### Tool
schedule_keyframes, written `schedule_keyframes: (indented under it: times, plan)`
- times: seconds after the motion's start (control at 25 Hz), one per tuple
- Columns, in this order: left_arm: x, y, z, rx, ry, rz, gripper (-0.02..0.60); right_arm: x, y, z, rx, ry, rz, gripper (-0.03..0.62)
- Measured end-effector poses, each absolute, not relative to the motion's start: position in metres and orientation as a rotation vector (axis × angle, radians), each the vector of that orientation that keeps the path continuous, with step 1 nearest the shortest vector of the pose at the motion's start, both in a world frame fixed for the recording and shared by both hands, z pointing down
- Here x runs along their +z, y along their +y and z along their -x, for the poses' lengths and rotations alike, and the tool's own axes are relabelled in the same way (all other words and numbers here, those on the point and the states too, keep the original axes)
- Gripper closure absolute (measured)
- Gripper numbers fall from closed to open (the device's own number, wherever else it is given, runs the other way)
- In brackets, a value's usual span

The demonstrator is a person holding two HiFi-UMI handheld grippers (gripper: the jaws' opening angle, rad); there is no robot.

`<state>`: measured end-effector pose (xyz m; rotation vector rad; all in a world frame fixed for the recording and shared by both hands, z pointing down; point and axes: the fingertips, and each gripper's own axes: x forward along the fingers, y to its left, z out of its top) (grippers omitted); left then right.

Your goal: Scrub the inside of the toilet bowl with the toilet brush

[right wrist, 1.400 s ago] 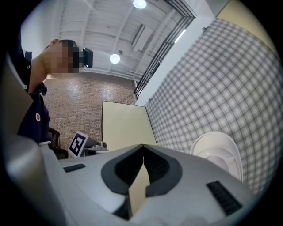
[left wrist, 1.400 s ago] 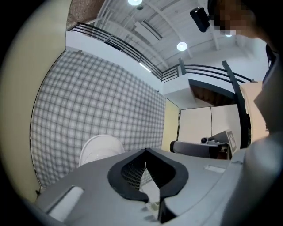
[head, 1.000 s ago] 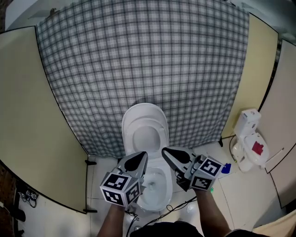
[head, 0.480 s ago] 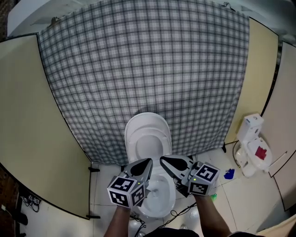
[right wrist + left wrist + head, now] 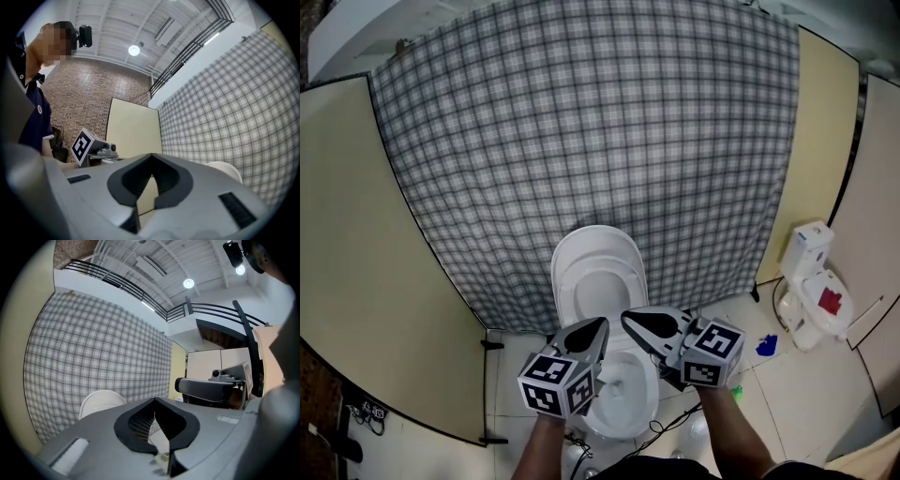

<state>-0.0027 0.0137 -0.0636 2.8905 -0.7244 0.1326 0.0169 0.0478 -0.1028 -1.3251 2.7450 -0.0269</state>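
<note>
the only print that can be made out is the black-and-white square markers on the cube of each gripper. a white fixture [image 5: 811, 286] by the right-hand partition carries a red patch, too small to read. a small blue thing [image 5: 766, 345] lies on the tiled floor beside it; what it is cannot be told.

the toilet bowl [image 5: 651, 392] sits low in the middle of the head view, just ahead of the person. its long axis runs from the person straight toward the grey plaid cloth [image 5: 581, 122], narrow front nearest the person. the lid [image 5: 598, 267] stands raised and leans back against the cloth, its underside facing the person. beige partitions [image 5: 356, 234] flank the cloth on both sides.

the left gripper [image 5: 602, 323] has its jaws pressed together with nothing between them. the right gripper [image 5: 626, 317] likewise shows its jaws meeting at the tip, empty. both are held over the bowl, pointing away from the person toward the lid, tips angled inward and near each other but apart. no view shows the toilet brush in either grip.

in the left gripper view the lid appears low left against the plaid, with the right gripper off to the right.
</note>
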Motion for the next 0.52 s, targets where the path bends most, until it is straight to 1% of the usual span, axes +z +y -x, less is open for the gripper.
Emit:
schedule_keyframes:
  times: [0.24,0.52]
  plan:
    - [-0.043,0.022,-0.002,0.101,-0.730,-2.918,0.581,-0.079,0.058,-0.018,0.031,2.775,1.321,0.592]
    - [0.002,-0.030,-0.013,0.107,-0.731,-2.916,0.581,-0.030,0.007,-0.029,0.025,2.789,1.339,0.592]
